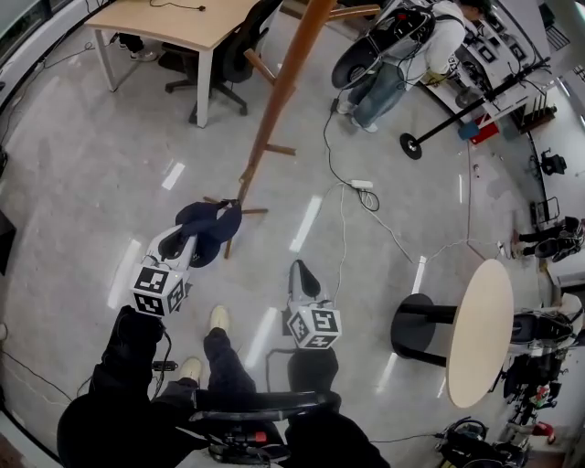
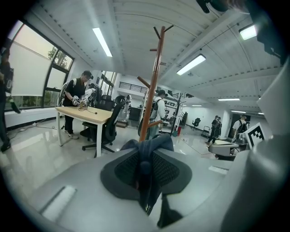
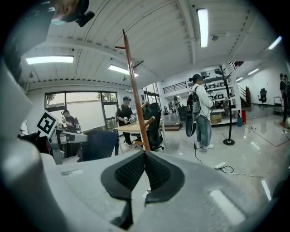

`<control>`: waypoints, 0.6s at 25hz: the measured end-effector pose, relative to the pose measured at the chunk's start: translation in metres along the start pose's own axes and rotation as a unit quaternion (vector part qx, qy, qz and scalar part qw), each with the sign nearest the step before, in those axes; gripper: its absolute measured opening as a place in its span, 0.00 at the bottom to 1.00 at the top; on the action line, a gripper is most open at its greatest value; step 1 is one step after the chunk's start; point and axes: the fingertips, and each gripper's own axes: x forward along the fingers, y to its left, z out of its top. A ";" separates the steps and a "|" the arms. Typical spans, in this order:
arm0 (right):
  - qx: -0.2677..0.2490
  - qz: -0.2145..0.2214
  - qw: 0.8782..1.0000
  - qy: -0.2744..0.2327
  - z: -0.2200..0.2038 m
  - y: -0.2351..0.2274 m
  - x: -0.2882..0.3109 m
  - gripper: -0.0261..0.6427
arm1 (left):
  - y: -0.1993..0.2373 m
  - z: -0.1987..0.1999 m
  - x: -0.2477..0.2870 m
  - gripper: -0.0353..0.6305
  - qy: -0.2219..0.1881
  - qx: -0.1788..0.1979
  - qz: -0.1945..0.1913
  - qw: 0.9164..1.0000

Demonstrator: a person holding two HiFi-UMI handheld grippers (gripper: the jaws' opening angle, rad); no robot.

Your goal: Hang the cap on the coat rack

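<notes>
Nearest to me, the left gripper (image 1: pixel 189 245) is clamped on the dark blue cap (image 1: pixel 210 228). In the left gripper view the fabric is pinched between the two pads, and the rest of the cap sticks out in front of them. The right gripper (image 1: pixel 302 271) is beside it, well apart, with its pads pressed together and nothing between them; under it is bare, shiny floor.

In the head view the cap's far edge covers the near foot of the coat rack (image 1: pixel 281 91). Its wooden pole rises just behind the cap, with short pegs along it.

To the right of the rack a white cable (image 1: pixel 343 215) and a power strip (image 1: pixel 361 185) lie on the floor. A round table (image 1: pixel 480 334) closes the right side. Behind the rack, to the left, stand a desk (image 1: pixel 169 26) and an office chair (image 1: pixel 228 59), and to the right a person (image 1: pixel 407 55).
</notes>
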 end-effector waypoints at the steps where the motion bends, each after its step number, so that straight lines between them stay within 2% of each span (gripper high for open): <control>1: 0.002 0.001 1.000 0.002 -0.001 -0.002 0.006 0.04 | 0.003 0.001 0.006 0.15 0.000 -0.001 0.001 1.000; 15: 0.016 0.006 1.000 0.023 -0.018 -0.023 0.051 0.04 | 0.018 -0.009 0.047 0.15 0.005 -0.009 0.012 1.000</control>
